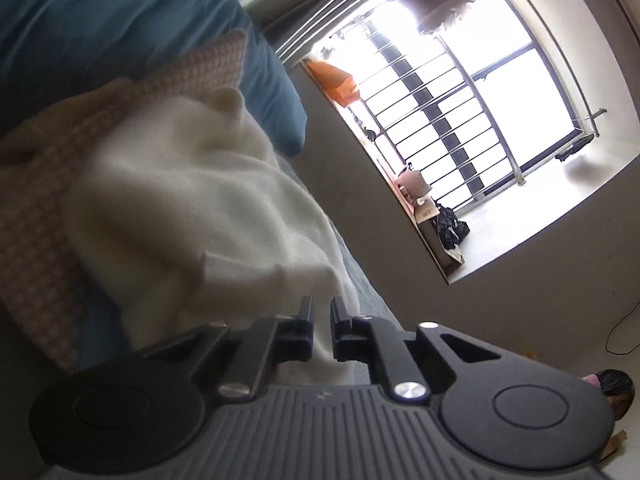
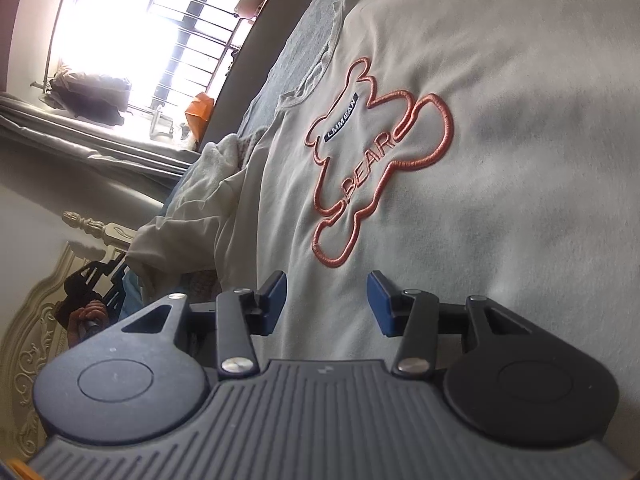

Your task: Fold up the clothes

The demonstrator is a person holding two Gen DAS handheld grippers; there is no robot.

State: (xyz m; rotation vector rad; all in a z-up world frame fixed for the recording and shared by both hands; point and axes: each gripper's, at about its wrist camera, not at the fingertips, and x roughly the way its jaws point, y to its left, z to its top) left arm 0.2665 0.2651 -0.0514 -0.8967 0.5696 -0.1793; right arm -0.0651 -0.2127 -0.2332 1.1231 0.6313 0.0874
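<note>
Garment: we are working on the pale grey sweatshirt with an orange embroidered bear outline [image 2: 380,168], spread front-up on the grey-blue bed cover [image 2: 280,76]; from the right wrist view it fills everything from 11 to 3 o'clock.
Left tongs [image 1: 320,312]: pressed nearly together at the edge of soft cream-white fabric [image 1: 192,208] — we cannot tell whether cloth is pinched between the tips, since only a thin gap shows.
Right tongs [image 2: 326,292]: spread apart, hovering low over the sweatshirt just below the bear, pinching nothing.
Other cloth: a pink-and-white houndstooth piece [image 1: 36,248] lies at 9 o'clock of the cream fabric, with a teal pillow [image 1: 120,12] at 11 o'clock.
Step in hand: we judge this to be taking hold of the hem side before lifting for a fold.
How to do it well: we should lower the right tongs until one pad slips under the edge, then close on a single layer — matching the left side so the fold line stays straight.
Risk: catching the bed cover along with the cloth.
</note>
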